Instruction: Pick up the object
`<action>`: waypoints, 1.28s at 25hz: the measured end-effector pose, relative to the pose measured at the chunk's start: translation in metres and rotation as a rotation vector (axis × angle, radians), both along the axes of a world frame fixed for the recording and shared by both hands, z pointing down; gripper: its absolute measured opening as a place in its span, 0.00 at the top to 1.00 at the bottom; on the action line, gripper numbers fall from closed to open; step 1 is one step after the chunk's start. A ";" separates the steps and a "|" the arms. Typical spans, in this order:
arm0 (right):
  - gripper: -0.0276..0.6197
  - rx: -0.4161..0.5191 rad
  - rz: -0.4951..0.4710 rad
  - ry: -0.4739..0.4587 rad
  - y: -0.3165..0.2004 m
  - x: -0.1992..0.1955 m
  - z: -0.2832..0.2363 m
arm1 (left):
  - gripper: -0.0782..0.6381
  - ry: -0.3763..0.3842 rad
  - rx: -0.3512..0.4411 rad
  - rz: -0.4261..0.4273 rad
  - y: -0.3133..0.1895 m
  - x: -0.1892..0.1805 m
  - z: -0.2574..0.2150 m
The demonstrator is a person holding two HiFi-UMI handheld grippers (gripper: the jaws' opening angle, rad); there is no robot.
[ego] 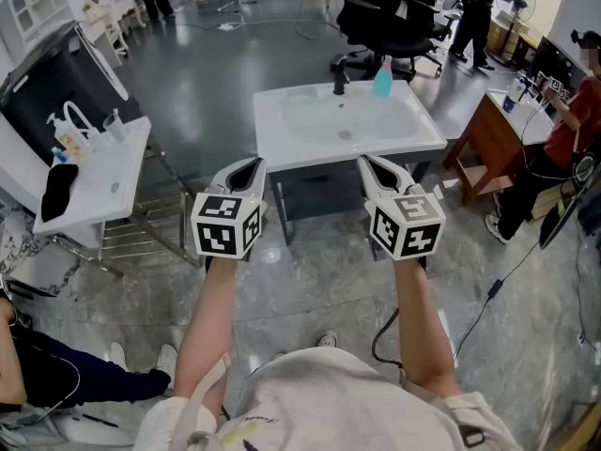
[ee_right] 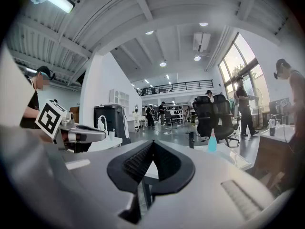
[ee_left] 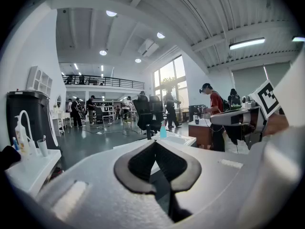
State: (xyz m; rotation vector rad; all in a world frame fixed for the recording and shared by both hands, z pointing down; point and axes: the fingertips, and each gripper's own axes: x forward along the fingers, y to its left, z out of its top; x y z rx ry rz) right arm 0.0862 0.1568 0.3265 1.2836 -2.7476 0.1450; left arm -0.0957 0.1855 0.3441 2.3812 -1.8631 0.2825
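Head view: person stands facing a white sink [ego: 277, 134], both grippers held out side by side just short of its near edge, over the floor. Left gripper [ego: 248, 165] has its jaws together, nothing in them; right gripper [ego: 368, 163] is the same, jaws closed and empty. Blue bottle [ego: 382, 80] stands upright on the sink's far edge, toward the far right corner, just right of the black tap [ego: 339, 81], well apart from both grippers. Black chair [ego: 390, 12] sits behind the sink. A second white sink [ego: 99, 191] is off to the left, with bottles at its far end and a black cloth [ego: 58, 191] near its left edge. A person in red [ego: 571, 111] is at a wooden desk [ego: 488, 139] on the right. Left gripper view: pads meet at the tips, nothing between them; bottle and tap show small just past the tips, with the right gripper at the right edge. Right gripper view: jaws closed tip to tip, empty; the bottle stands ahead and to the right on the sink's far edge, the left gripper at the left side.
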 end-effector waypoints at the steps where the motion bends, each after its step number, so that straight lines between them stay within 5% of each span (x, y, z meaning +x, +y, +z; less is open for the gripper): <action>1: 0.95 0.003 -0.005 -0.004 -0.003 0.000 0.000 | 0.88 -0.001 0.000 -0.004 -0.003 0.000 0.000; 32: 0.95 -0.017 -0.074 -0.018 -0.098 0.036 0.023 | 0.78 0.000 0.006 -0.057 -0.105 0.035 0.018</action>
